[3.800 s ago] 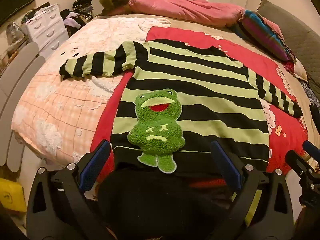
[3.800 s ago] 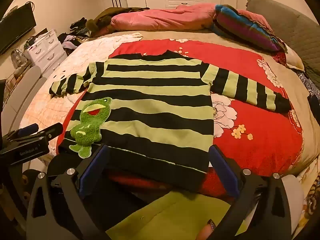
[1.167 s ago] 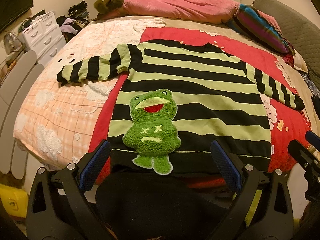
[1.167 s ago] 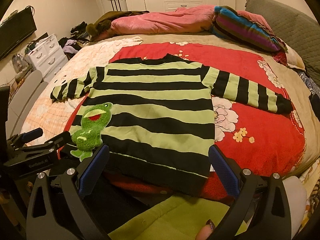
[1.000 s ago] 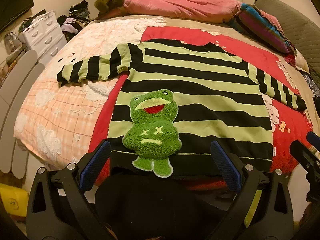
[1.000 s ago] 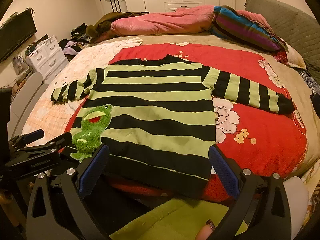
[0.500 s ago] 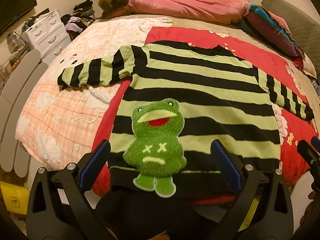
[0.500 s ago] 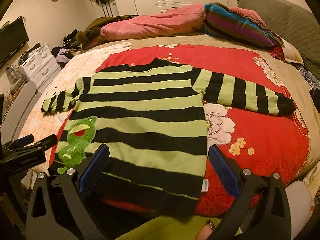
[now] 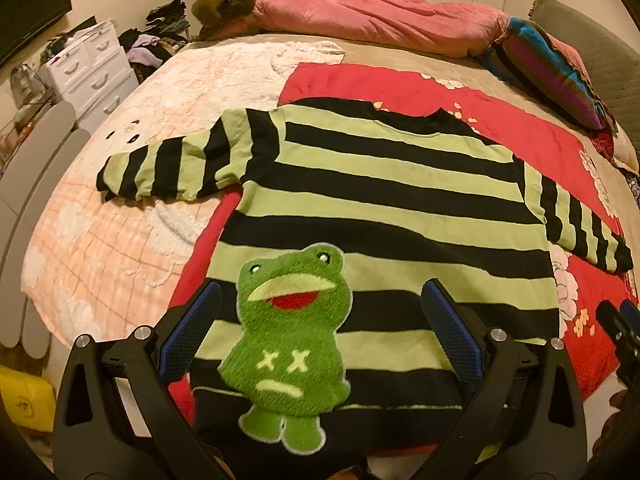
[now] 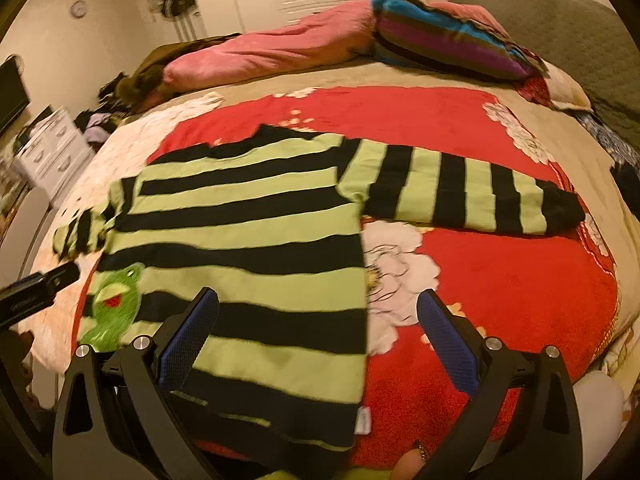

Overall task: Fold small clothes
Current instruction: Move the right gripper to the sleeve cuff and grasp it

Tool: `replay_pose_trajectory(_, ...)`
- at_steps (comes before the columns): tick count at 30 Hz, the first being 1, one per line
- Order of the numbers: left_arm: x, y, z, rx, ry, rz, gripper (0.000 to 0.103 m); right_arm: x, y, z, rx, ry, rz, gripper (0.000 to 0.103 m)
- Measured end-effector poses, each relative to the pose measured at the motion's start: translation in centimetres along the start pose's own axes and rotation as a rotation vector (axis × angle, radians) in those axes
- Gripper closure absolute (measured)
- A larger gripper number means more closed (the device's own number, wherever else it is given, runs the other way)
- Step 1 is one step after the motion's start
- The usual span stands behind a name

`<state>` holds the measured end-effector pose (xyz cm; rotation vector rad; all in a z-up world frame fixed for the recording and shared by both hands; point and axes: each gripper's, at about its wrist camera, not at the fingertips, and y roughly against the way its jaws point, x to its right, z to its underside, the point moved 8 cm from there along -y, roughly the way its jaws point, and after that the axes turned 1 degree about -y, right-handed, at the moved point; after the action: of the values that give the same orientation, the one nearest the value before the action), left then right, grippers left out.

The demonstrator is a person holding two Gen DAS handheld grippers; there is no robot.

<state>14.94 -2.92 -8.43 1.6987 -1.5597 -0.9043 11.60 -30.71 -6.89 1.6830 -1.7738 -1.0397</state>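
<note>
A small green-and-black striped sweater [image 9: 384, 200] lies flat on the bed, sleeves spread to both sides, with a fuzzy green frog patch [image 9: 292, 340] near its hem. My left gripper [image 9: 320, 336] is open and empty, low over the hem with the frog between its blue pads. The sweater also shows in the right wrist view [image 10: 248, 240]. My right gripper [image 10: 316, 340] is open and empty above the sweater's lower right side seam. The right sleeve [image 10: 472, 200] stretches right over the red blanket [image 10: 500, 280].
A pink quilt [image 9: 380, 20] and a striped pillow [image 9: 548, 76] lie at the head of the bed. A peach blanket [image 9: 120, 220] covers the left side. White drawers [image 9: 88, 68] and piled clothes stand left of the bed.
Both grippers have moved forward and lower over the sweater. The right view has swung right towards the side seam and right sleeve. The sweater has not moved.
</note>
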Motion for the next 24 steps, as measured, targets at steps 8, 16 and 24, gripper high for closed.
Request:
replay_pose_trajectory(8,1.2,-1.8,-1.2,-0.010,-0.003,0.000,0.009,4.0,-1.7,-2.8,0.024,-0.079,0.060,0.004)
replay_pose_trajectory(16,2.6,-3.0,-3.0,0.002,-0.007,0.013,0.009,7.9,-2.6,-5.8,0.070,-0.129,0.130,0.004)
replay_pose_trajectory(24,4.7,-4.9,-4.9,0.017,0.016,0.048,0.009,15.8,-3.5,-8.6,0.108,-0.211,0.261,0.004)
